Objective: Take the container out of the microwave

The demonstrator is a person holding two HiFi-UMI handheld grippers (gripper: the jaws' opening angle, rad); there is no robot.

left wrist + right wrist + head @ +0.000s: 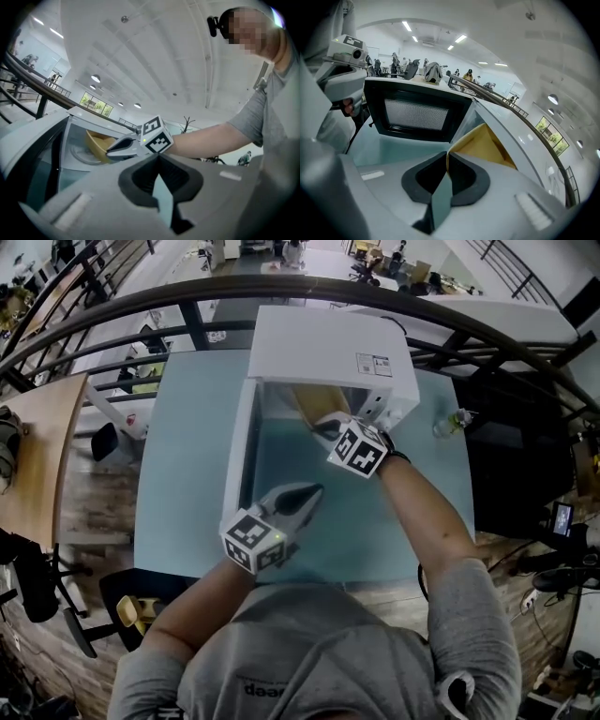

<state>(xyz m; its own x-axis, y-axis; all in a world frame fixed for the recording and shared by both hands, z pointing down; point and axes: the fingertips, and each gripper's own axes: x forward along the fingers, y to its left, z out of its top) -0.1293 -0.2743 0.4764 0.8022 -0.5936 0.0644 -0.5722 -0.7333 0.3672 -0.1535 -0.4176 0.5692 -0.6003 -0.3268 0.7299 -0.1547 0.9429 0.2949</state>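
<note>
My right gripper [330,426] is clenched on the rim of the yellow container [483,143], which sits tilted in the mouth of the microwave [319,343], partly inside the cavity. My left gripper [305,493] hangs at 7 o'clock from the right one, jaws together on nothing, above the table [187,474].

The microwave door [241,442] stands swung wide at 9 o'clock of the opening, a wall along that side. The cavity's right edge, at 3 o'clock, lies close beside my right wrist. At 6 o'clock from the opening the blue tabletop lies bare up to its near edge. A small clear thing [450,423], too small to name, stands at 3 o'clock near the table's right edge.

I count one microwave, one door, one container and two grippers.
</note>
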